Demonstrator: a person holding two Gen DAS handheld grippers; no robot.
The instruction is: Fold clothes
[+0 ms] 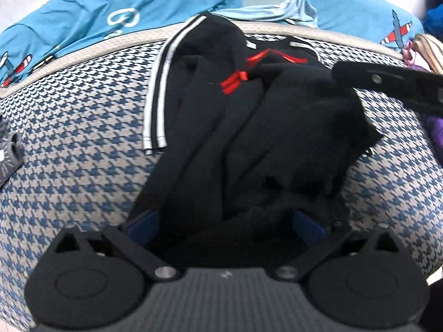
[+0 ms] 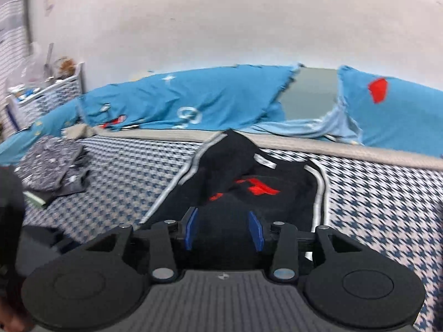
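A black garment [image 1: 249, 116] with white side stripes [image 1: 156, 96] and red markings [image 1: 235, 80] lies crumpled on the houndstooth bed cover [image 1: 83, 138]. My left gripper [image 1: 225, 221] is open wide, its blue pads [image 1: 144, 224] on either side of a bunched fold at the garment's near end. The right gripper's black body [image 1: 387, 83] reaches in from the right, above the garment's far right part. In the right wrist view the right gripper [image 2: 223, 229] is open just over the black garment [image 2: 249, 171], with cloth showing between its blue pads [image 2: 256, 231].
A blue duvet [image 2: 193, 102] with plane prints is heaped along the far side of the bed, against a white wall. Folded grey patterned clothes [image 2: 52, 163] lie at the left. A white rack [image 2: 47, 94] stands at the far left. Purple cloth [image 1: 434, 132] sits at the right.
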